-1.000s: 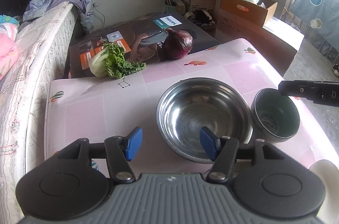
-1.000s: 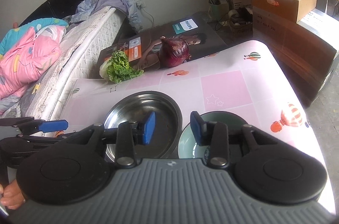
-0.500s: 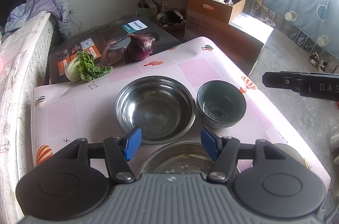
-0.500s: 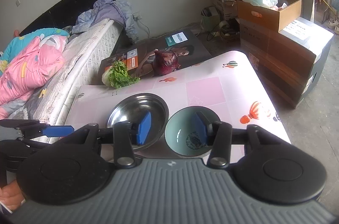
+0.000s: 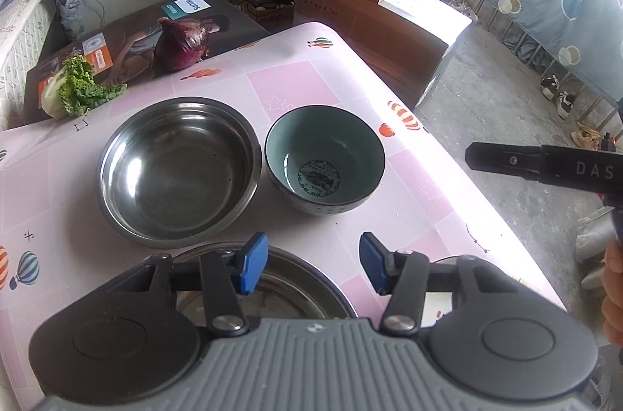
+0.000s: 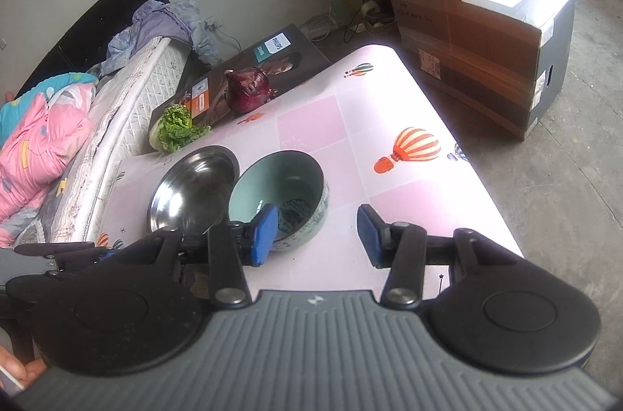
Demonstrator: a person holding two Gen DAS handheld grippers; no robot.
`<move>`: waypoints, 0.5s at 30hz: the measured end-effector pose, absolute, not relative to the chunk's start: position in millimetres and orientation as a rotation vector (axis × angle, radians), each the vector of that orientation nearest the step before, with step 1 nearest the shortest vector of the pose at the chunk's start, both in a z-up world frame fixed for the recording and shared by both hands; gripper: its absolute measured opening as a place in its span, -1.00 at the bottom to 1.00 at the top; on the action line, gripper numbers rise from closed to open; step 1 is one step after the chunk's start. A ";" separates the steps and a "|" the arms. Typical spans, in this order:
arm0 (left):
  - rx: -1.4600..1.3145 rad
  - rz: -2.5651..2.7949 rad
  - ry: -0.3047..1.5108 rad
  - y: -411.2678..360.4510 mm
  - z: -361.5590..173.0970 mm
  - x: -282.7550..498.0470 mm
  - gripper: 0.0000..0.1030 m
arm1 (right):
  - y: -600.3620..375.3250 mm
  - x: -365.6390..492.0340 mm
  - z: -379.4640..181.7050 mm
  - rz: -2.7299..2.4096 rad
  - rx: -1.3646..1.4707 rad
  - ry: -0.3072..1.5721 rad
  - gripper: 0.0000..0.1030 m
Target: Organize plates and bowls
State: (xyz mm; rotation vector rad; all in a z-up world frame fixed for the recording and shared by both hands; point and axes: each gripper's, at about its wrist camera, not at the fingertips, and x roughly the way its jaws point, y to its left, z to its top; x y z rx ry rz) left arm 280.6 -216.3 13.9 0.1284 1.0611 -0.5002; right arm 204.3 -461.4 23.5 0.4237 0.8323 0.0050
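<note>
On the pink table (image 5: 409, 208) a steel bowl (image 5: 179, 169) stands beside a teal ceramic bowl (image 5: 325, 160), almost touching. A second steel bowl (image 5: 280, 294) lies closer, its far rim just under my left gripper (image 5: 313, 265). The left jaws are closing, and the pads press on nothing. In the right wrist view the steel bowl (image 6: 194, 193) and the teal bowl (image 6: 280, 189) sit ahead. My right gripper (image 6: 317, 236) hovers open over bare table, its left pad overlapping the teal bowl's near side. A pale rim (image 5: 444, 298) shows under the left gripper's right arm.
A purple onion (image 5: 183, 41) and a leafy green (image 5: 78, 88) rest at the table's far edge against a printed box (image 5: 136, 33). Cardboard boxes (image 6: 486, 41) stand on the floor beyond. A bed (image 6: 58, 146) runs along the left. The table's right edge drops to concrete floor.
Both grippers have drawn back toward the near edge, so the two bowls look farther off. The second steel bowl has come into view under the left gripper, whose jaws have narrowed.
</note>
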 end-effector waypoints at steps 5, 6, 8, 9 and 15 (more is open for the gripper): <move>0.081 -0.495 1.123 -232.1 -4.4 300.1 -0.30 | -482.2 220.7 -6.3 0.015 0.504 0.863 -0.13; 0.066 -0.492 1.126 -233.5 -6.5 304.3 -0.31 | -483.8 225.7 -10.3 0.020 0.512 0.867 -0.15; 0.044 -0.481 1.133 -233.7 -10.1 309.8 -0.32 | -486.1 234.0 -18.4 0.037 0.530 0.877 -0.17; 0.031 -0.476 1.136 -233.3 -11.8 312.0 -0.32 | -486.1 241.1 -22.6 0.045 0.539 0.883 -0.19; -0.029 -0.440 1.162 -233.8 -22.9 327.5 -0.38 | -481.7 274.3 -41.8 0.081 0.567 0.896 -0.31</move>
